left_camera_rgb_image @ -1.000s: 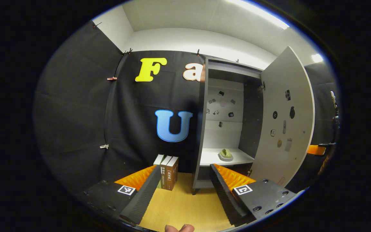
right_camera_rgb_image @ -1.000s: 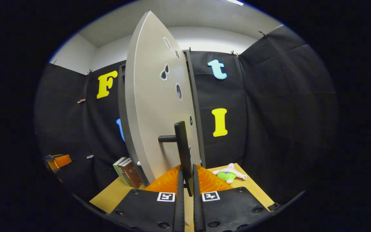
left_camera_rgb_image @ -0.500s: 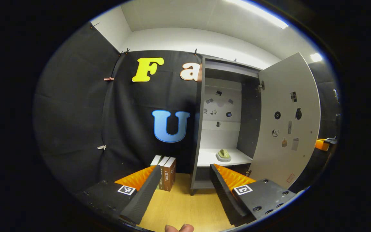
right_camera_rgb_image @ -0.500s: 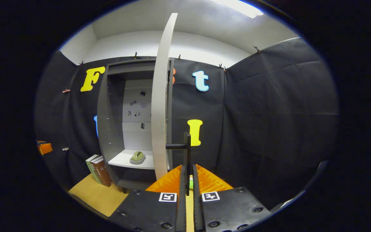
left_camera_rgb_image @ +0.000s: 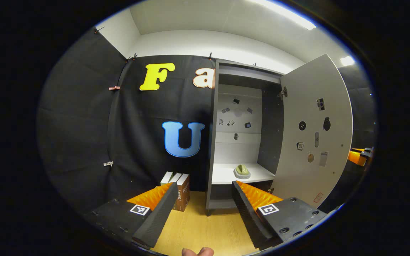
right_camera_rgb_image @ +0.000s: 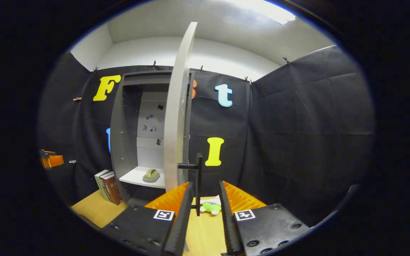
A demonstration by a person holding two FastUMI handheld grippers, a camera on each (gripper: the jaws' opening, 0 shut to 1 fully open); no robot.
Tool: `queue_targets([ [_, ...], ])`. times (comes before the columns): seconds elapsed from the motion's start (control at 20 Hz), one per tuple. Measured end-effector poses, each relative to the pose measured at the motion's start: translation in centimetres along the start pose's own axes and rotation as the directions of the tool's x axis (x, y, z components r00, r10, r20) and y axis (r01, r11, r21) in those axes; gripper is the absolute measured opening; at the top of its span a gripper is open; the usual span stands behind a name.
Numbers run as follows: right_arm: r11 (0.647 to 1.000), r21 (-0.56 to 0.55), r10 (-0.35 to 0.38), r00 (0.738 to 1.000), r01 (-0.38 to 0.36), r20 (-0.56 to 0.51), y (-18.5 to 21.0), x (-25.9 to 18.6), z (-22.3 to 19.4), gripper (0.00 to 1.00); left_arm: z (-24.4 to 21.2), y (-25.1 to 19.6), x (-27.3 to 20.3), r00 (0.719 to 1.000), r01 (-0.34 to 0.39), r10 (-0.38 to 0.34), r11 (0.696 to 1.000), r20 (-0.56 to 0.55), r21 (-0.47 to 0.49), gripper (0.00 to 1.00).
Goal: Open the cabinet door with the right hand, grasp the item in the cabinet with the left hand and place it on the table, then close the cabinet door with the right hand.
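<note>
right gripper [right_camera_rgb_image: 203,213] fingers apart, straddling the door handle [right_camera_rgb_image: 198,177] without pressing it. cabinet door [right_camera_rgb_image: 175,113] swung wide, edge-on. left gripper [left_camera_rgb_image: 203,209] fingers spread wide over the wooden table [left_camera_rgb_image: 205,231], aimed at the cabinet [left_camera_rgb_image: 222,71]. green item [left_camera_rgb_image: 242,171] sits on the white shelf [left_camera_rgb_image: 226,174]. books [left_camera_rgb_image: 180,188] beside the cabinet.

Your left gripper [left_camera_rgb_image: 202,199]: black body plates, screws, square black-and-white marker tags, ribbed finger faces. Your right gripper [right_camera_rgb_image: 205,208]: same build, one marker tag per plate.
</note>
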State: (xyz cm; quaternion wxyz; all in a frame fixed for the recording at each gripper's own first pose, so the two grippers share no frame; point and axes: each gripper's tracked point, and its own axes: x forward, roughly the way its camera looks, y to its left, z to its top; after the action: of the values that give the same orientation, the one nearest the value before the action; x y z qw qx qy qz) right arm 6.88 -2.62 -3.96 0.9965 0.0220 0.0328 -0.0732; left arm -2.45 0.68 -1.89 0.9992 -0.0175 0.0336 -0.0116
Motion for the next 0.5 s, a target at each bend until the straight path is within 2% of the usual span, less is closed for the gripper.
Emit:
queue_targets([
  [0.15,0.996,0.058,-0.063,0.997,0.065,-0.036,-3.1,0.5,-0.5,0.70,0.4,-1.5,1.3,1.000,0.010,-0.010,1.000,0.002,-0.003,0.95],
  [0.25,0.992,0.085,-0.086,0.995,0.090,-0.050,-4.4,1.1,-1.0,0.95,0.7,-2.8,2.2,1.000,0.018,-0.018,1.000,0.002,0.005,0.95],
  [0.3,0.990,0.101,-0.090,0.995,0.094,-0.045,-4.8,1.6,-1.0,0.99,0.6,-3.7,2.7,1.000,0.027,-0.027,0.999,0.000,0.018,0.95],
  [0.4,0.991,0.114,-0.072,0.997,0.074,-0.023,-4.7,2.2,-0.8,0.98,0.2,-5.6,4.1,0.998,0.057,-0.056,0.998,-0.018,0.029,0.92],
  [0.5,0.993,0.109,-0.041,0.998,0.045,-0.039,-4.6,3.0,-1.6,0.98,-0.4,-7.7,5.7,0.995,0.095,-0.095,0.995,-0.042,0.001,0.95],
])
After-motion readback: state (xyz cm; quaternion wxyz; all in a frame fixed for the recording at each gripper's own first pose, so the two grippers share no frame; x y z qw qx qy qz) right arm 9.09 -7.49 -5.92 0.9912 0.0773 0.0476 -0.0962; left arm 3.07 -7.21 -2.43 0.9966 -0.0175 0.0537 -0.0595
